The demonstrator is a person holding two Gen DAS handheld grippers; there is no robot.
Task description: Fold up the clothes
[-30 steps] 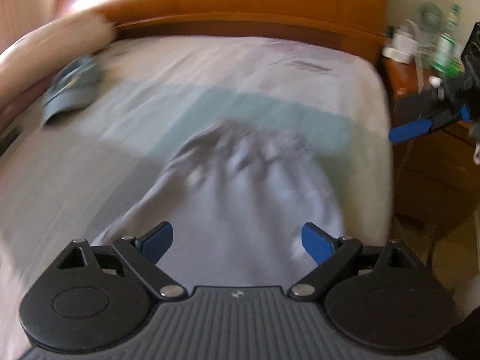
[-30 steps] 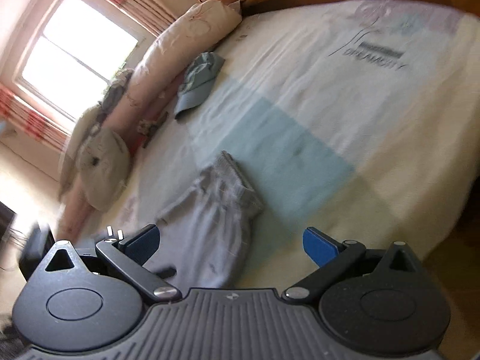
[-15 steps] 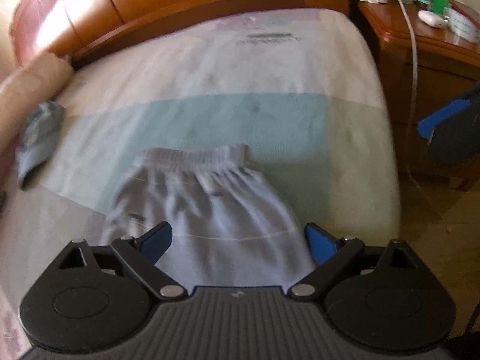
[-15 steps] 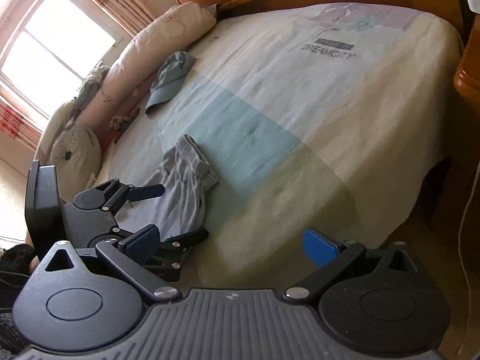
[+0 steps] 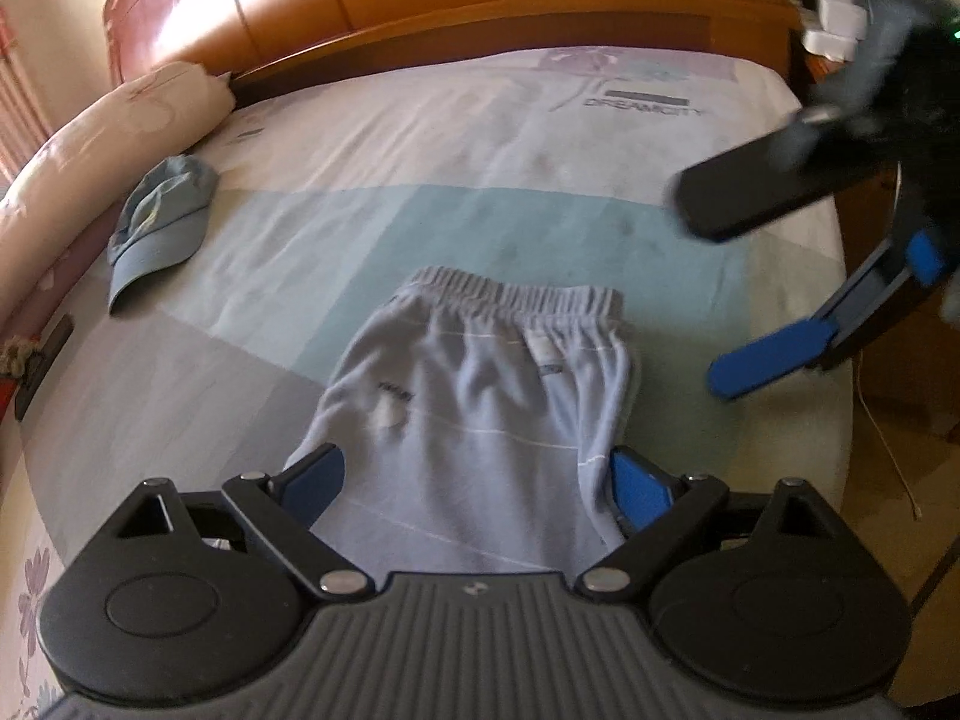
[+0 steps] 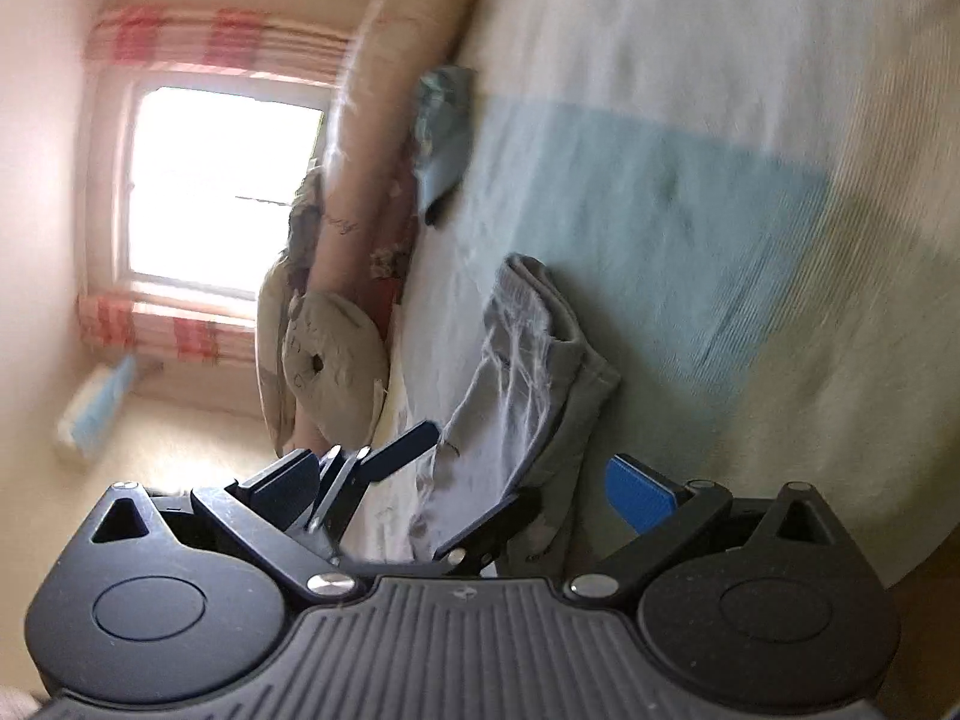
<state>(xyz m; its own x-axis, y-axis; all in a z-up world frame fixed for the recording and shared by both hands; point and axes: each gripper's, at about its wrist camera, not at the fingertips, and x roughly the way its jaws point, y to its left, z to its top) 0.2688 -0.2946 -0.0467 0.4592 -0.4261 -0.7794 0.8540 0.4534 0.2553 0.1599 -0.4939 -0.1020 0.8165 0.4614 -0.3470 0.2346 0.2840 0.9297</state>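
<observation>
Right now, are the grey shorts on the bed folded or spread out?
Spread out: the shorts lie flat on the bed, waistband straight across, no fold visible.

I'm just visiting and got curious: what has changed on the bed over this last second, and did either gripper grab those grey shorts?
Neither gripper grabbed anything: both are open. The right gripper swung in from the bedside toward the grey shorts, and its camera turned toward the window. The left gripper steadied over the leg end of the shorts. The shorts, the blue cap and the pillow stayed where they were.
</observation>
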